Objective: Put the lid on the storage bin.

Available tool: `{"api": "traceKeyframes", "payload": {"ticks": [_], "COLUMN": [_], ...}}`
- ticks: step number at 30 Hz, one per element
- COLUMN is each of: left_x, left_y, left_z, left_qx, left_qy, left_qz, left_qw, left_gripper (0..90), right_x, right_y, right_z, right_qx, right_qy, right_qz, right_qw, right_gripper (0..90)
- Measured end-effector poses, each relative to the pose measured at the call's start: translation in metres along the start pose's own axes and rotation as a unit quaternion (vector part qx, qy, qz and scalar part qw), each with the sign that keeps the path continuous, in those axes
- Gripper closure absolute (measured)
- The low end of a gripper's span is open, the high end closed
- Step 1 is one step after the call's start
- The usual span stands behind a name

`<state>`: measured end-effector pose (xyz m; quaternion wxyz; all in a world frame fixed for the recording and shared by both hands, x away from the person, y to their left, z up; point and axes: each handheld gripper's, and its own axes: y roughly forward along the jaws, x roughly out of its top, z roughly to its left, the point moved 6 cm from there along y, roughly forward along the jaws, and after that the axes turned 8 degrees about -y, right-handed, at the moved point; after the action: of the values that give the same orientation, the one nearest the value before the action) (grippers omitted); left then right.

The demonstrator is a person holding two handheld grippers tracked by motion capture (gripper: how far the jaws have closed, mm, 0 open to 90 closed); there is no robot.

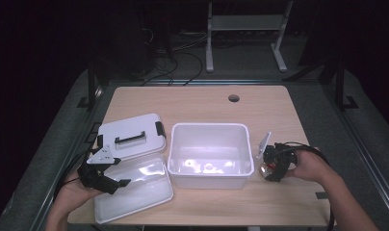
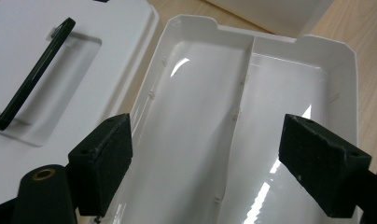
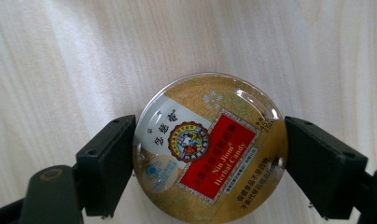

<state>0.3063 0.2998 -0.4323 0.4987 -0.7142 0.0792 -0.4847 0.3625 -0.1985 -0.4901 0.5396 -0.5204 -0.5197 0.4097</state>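
Fingers of my right gripper (image 3: 209,158) squeeze the round candy tin (image 3: 210,148) just above the worktop (image 3: 60,56), beside the big white tub (image 1: 209,154). It may slip out, since it's smooth and round. My left gripper (image 2: 219,158) hangs wide open over the shallow tray (image 2: 270,84), holding nothing.

Dark room; wooden table (image 1: 202,103); white frame (image 1: 245,21) behind.

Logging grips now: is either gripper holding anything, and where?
The right gripper clamps the round gold candy tin by opposite edges of its rim. The left gripper holds nothing.
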Motion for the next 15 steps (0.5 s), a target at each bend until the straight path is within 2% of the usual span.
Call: {"api": "traceKeyframes", "payload": {"ticks": [4,6,15], "left_x": [0.000,0.000,-0.001], "left_y": [0.000,0.000,0.000], "left_z": [0.000,0.000,-0.001], "left_qx": [0.000,0.000,-0.002], "left_qy": [0.000,-0.001,-0.002], "left_qz": [0.001,0.001,0.000], "left_qw": [1.0000,1.0000,1.0000], "left_gripper": [17.0,17.0,17.0], "right_x": [-0.001,-0.002,0.007], "right_y": [-0.011,-0.018,-0.061], "right_z": [0.001,0.003,0.005], "right_qx": [-0.008,-0.016,-0.046], "right_qy": [-0.002,-0.007,-0.021], "right_qz": [-0.015,-0.011,-0.034], "right_qw": [0.9999,0.9998,0.9981], "right_gripper": [19.6,19.6,20.5]}}
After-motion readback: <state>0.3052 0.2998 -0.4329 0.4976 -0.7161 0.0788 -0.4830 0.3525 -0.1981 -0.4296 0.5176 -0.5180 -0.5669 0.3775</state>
